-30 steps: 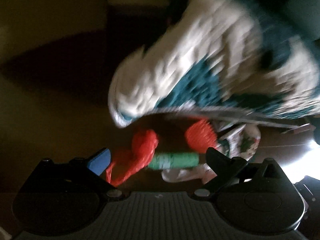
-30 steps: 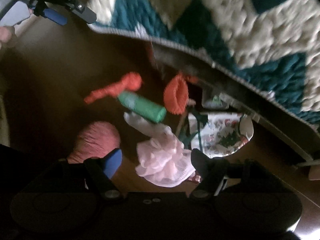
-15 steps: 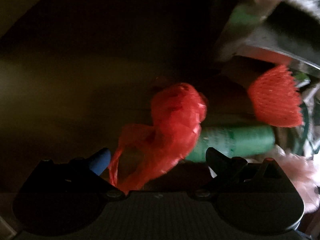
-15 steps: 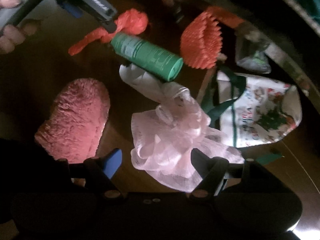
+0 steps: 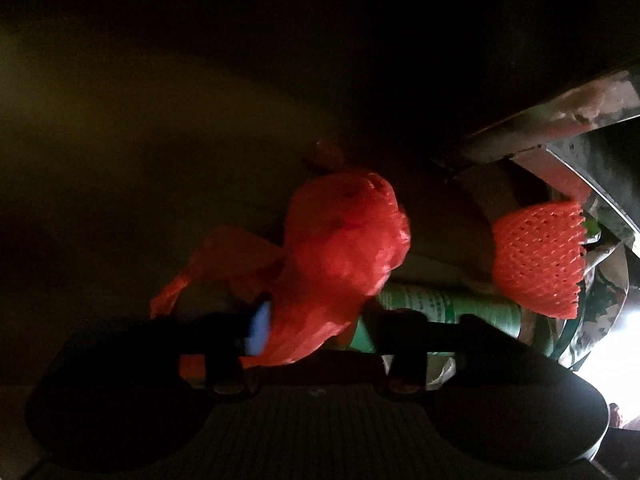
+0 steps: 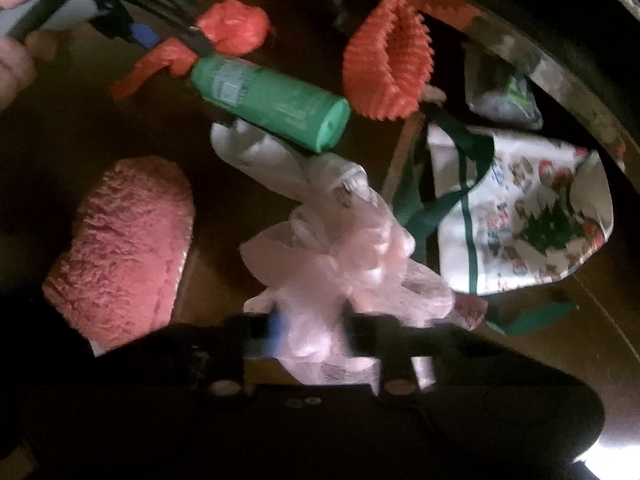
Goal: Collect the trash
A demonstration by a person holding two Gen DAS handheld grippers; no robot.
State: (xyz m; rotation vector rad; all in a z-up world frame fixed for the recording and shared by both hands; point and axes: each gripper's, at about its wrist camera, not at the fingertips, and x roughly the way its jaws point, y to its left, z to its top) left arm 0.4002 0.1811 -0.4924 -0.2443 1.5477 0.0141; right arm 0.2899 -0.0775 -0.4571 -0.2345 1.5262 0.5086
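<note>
Right wrist: green bottle [image 6: 269, 101], pink mitt [image 6: 120, 246]

Pretty dark down here. The left hand-held gripper [image 5: 316, 332] has just been closing its jaws and now pinches a crumpled red plastic bag [image 5: 344, 248]. A green bottle [image 5: 452, 308] lies right behind the bag, and an orange foam net sleeve [image 5: 538, 264] sits further right.

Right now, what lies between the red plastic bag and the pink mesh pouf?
In the right wrist view, the green bottle and a white crumpled wrapper lie between the red plastic bag and pink mesh pouf.
</note>
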